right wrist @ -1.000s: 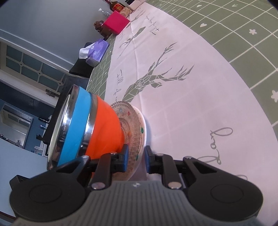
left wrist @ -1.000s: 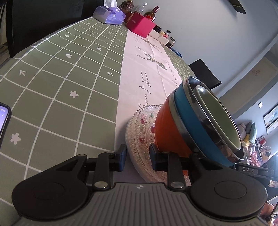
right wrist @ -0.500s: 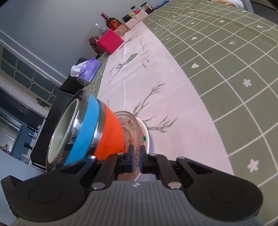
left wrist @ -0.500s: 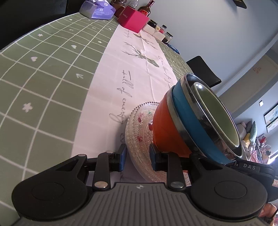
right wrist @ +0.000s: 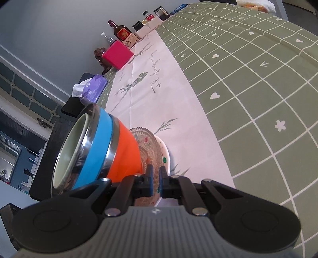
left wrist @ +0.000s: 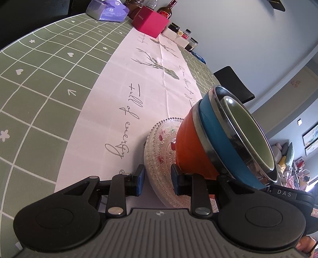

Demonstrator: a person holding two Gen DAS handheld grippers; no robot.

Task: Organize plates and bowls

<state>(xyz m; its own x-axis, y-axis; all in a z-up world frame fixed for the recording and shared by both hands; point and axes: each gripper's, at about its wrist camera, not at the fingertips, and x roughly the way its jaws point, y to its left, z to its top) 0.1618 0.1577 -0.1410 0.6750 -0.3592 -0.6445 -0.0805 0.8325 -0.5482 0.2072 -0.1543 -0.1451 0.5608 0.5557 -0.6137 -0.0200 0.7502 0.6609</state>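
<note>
A stack of plates, a clear beaded glass plate (left wrist: 159, 150) over a white one (right wrist: 164, 156), carries nested bowls: orange (left wrist: 190, 146), blue (left wrist: 220, 139) and a pale green one inside (left wrist: 248, 127). My left gripper (left wrist: 157, 179) grips one edge of the stack, its pads on each side of the plate rim. My right gripper (right wrist: 156, 178) is shut on the opposite edge of the plates. The orange bowl (right wrist: 125, 152) and blue bowl (right wrist: 97, 146) also show in the right wrist view. The stack is held over the white table runner (left wrist: 151, 83); both views are tilted.
The green checked tablecloth (left wrist: 39, 83) covers the table. At the far end stand a pink box (left wrist: 151, 21), a purple tissue box (left wrist: 107, 10), a liquor bottle (right wrist: 121, 31) and small jars (left wrist: 184, 37). A black chair (left wrist: 234, 83) stands beside the table.
My right gripper closed tighter on the plate edge. Both grippers moved together with the stack along the runner, and the views tilted.
</note>
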